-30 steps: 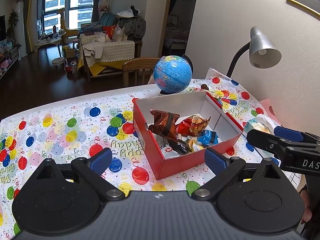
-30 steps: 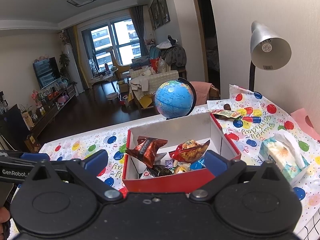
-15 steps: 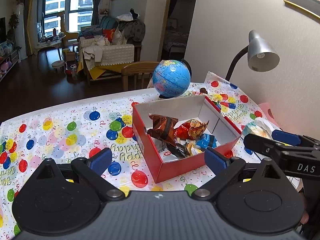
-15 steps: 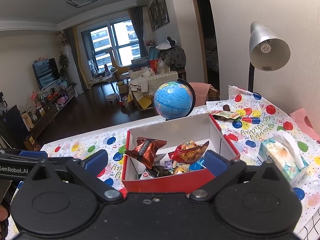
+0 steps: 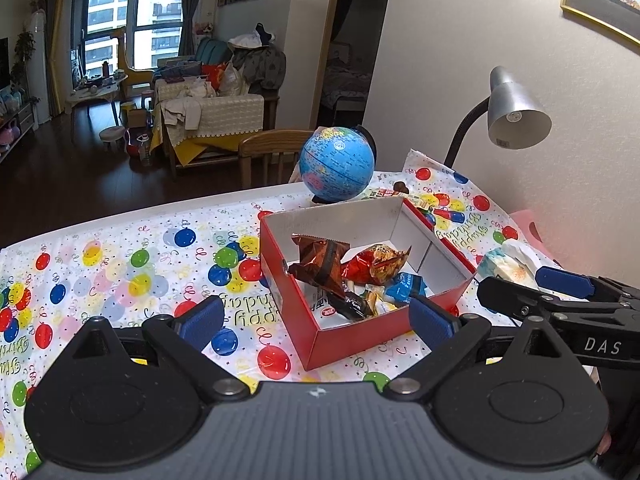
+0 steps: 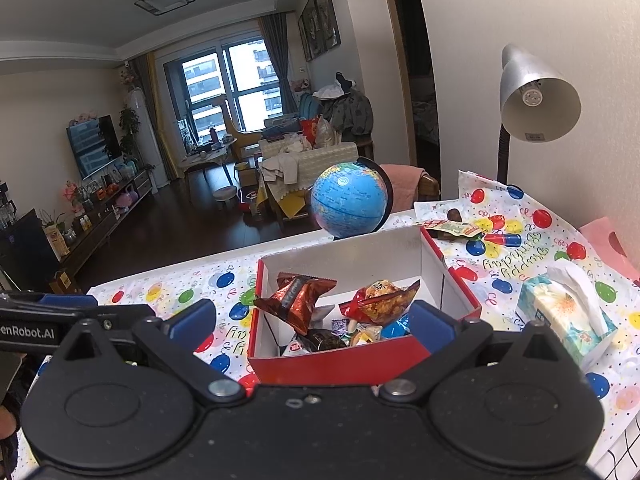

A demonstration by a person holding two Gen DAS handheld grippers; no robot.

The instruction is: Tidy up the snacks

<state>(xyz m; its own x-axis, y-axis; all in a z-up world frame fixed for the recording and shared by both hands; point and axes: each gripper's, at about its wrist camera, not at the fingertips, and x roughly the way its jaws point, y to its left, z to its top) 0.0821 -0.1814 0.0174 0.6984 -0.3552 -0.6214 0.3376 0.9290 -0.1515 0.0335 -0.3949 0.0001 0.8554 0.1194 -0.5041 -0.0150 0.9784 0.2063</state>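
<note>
A red cardboard box [image 5: 348,340] with a white inside stands on the balloon-print tablecloth and holds several snack packets: a brown one [image 5: 320,258], a red-orange one [image 5: 376,262] and a small blue one [image 5: 404,286]. The same box [image 6: 340,366] fills the middle of the right wrist view. My left gripper [image 5: 316,322] hovers open in front of the box with nothing between its fingers. My right gripper [image 6: 310,322] is also open and empty, held near the box's front wall. A flat snack packet [image 6: 450,228] lies on the cloth behind the box.
A blue globe [image 5: 336,164] stands just behind the box. A silver desk lamp [image 5: 516,118] leans over the table from the right wall. A tissue pack [image 6: 568,320] lies right of the box. A wooden chair [image 5: 272,146] sits at the far table edge.
Both grippers have drawn back and risen slightly, so the box looks a little smaller and lower. The snacks in the box have not moved.
</note>
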